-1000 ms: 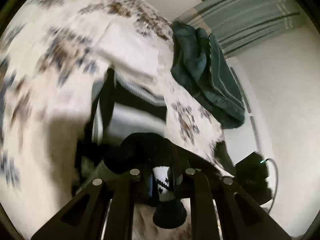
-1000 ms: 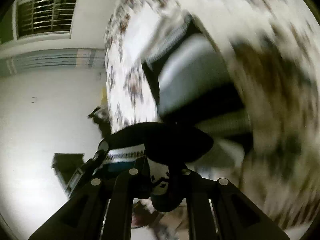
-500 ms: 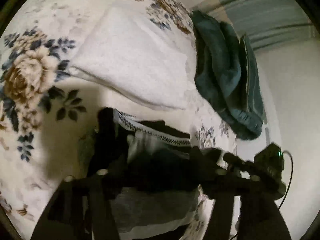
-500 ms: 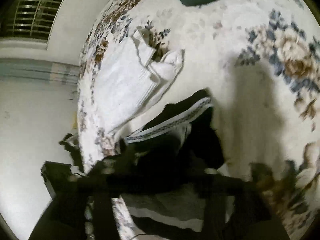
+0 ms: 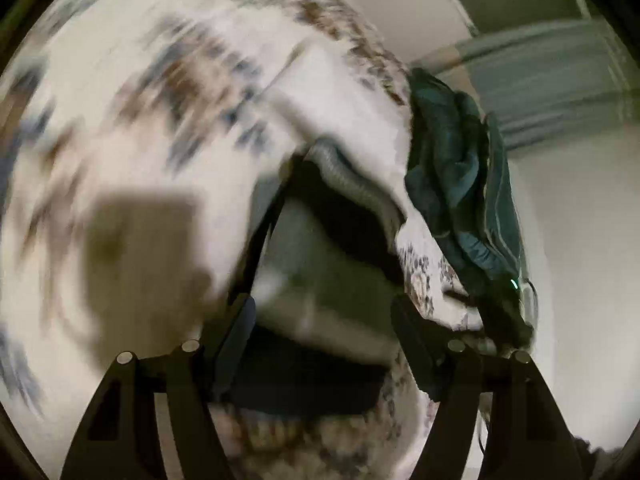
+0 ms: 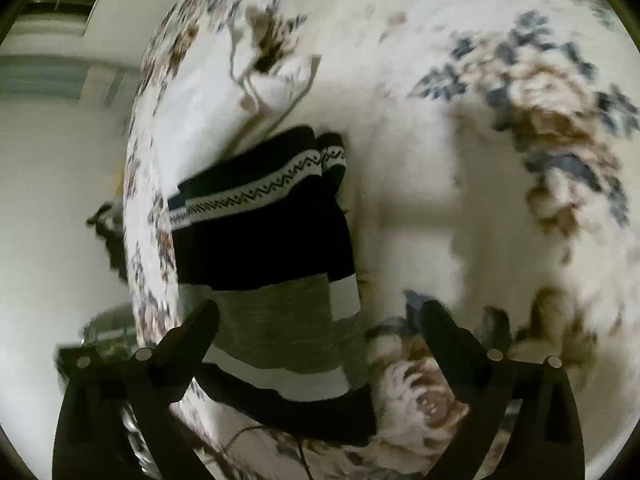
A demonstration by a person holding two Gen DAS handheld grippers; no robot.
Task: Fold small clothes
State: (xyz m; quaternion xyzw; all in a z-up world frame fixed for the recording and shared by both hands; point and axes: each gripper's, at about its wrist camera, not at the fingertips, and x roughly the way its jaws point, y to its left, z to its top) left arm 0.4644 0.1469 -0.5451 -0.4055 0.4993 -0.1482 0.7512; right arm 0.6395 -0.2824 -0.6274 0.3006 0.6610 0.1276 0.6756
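A small black, grey and white striped garment (image 6: 276, 280) with a zigzag-patterned band lies folded flat on the floral bedspread (image 6: 460, 128). It also shows, blurred, in the left wrist view (image 5: 320, 264). My right gripper (image 6: 320, 320) is open, its fingers (image 6: 192, 336) spread on either side of the garment's near end, holding nothing. My left gripper (image 5: 324, 332) is open too, its fingers (image 5: 236, 336) apart over the garment's near edge.
A folded white cloth (image 6: 224, 96) lies just beyond the garment, also in the left wrist view (image 5: 352, 104). A dark teal garment (image 5: 460, 184) is piled at the bed's far edge. The bed edge (image 6: 140, 240) drops to the floor at left.
Both grippers, shut on the garment's cuff a second ago, have opened and let go. The garment now lies flat on the bed, and both grippers have pulled back.
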